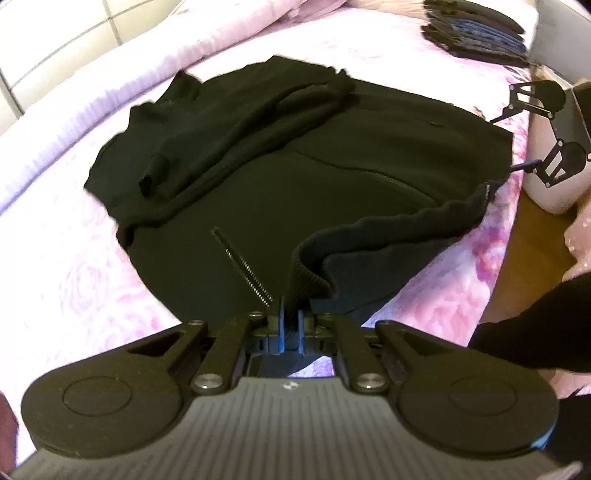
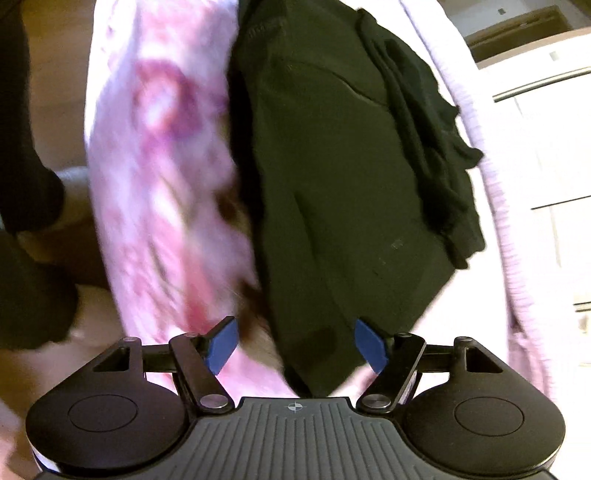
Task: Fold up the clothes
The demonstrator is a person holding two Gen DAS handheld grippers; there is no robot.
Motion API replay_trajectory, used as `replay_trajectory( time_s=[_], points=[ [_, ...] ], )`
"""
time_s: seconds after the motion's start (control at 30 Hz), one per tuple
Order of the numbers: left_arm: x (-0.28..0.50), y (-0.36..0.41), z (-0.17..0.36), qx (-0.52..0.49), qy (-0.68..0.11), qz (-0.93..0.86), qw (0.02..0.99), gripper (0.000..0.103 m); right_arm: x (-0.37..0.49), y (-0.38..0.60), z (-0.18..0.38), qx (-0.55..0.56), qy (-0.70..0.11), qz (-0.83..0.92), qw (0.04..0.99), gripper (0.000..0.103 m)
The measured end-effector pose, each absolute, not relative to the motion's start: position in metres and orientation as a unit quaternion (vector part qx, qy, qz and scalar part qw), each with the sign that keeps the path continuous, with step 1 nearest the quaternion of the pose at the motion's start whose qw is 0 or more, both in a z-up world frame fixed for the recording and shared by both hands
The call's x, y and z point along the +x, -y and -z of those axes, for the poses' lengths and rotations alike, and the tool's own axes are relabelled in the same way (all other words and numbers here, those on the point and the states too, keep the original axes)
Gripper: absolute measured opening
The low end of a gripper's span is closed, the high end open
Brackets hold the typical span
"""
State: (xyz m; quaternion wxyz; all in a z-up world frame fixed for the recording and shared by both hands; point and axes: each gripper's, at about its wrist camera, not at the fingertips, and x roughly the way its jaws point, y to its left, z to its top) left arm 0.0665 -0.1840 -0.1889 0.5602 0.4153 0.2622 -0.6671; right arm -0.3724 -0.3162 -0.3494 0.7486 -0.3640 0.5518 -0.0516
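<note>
While the left gripper (image 1: 290, 325) pinches the jacket (image 1: 295, 166) hem at 6 o'clock, the right gripper (image 2: 295, 343) gapes empty. The bottom fold is likely underway; next, the right must nip the hem toward 3 o'clock.

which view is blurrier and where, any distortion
Right wrist view: heavy motion smear across the pink floral bedspread and black jacket, while the open right tool stays sharp. Left wrist view: mostly crisp, the jacket's zipper readable; fisheye bends the bed edge, and the far stack of clothes is softer.
</note>
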Motion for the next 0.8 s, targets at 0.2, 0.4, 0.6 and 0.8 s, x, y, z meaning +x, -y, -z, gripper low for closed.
replay_trajectory(
  time_s=[0.2,0.4,0.6,0.8],
  points=[
    [0.061,0.192,0.193,0.436,-0.267,0.647,0.566,0.006,-0.384,0.341,0.356,-0.422,-0.516,-0.025,0.745,0.055],
    [0.062,0.191,0.167,0.452,-0.26,0.622,0.584,0.006,-0.375,0.384,0.299,-0.334,-0.523,-0.015,0.784,0.006],
    [0.04,0.156,0.141,0.453,-0.283,0.589,0.606,0.005,-0.388,0.381,0.251,-0.307,-0.511,-0.043,0.802,0.006],
    [0.003,0.122,0.127,0.435,-0.326,0.547,0.637,0.004,-0.408,0.365,0.243,-0.272,-0.527,-0.088,0.8,0.006]
  ],
)
